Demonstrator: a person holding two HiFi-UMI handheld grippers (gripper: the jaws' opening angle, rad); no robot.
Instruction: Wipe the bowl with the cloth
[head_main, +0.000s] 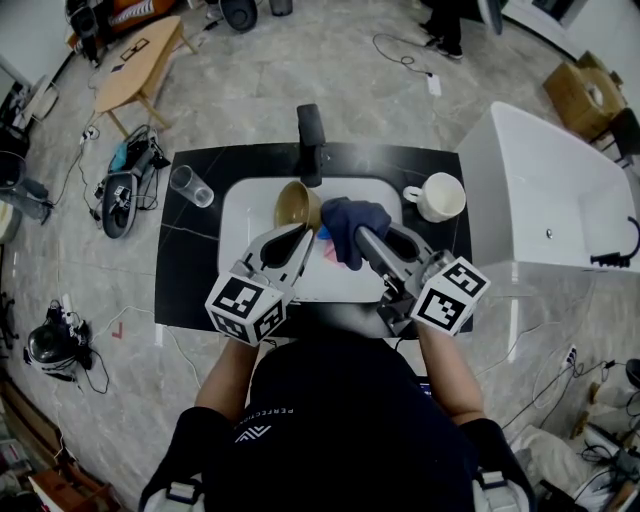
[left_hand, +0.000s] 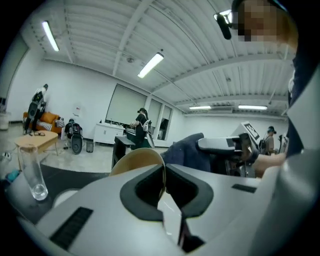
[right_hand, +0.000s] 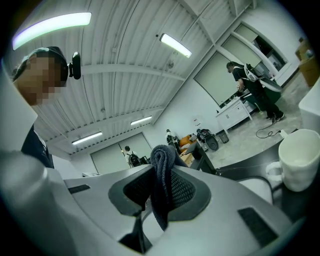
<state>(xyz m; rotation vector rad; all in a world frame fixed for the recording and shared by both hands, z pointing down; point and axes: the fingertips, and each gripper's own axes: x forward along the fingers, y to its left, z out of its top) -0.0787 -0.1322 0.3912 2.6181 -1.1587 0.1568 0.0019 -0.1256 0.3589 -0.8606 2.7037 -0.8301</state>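
I am clamping my left tool (left_hand: 163, 172) shut on the rim of the tan bowl (head_main: 297, 205), holding it tipped on its side over the white sink (head_main: 238, 228) in the black surface (head_main: 190, 270). My right tool (right_hand: 159, 174) is pinching the dark blue cloth (head_main: 352, 225), bunched just beside the bowl's mouth. A white mug (head_main: 437, 196) is standing near the sink's right edge.

I count one tan bowl (head_main: 297, 205), one dark blue cloth (head_main: 352, 225) and one black faucet (head_main: 311, 140) at the single white sink (head_main: 235, 215). The tabletop (head_main: 190, 265) carries one white mug (head_main: 438, 196) and one clear glass (head_main: 190, 186).
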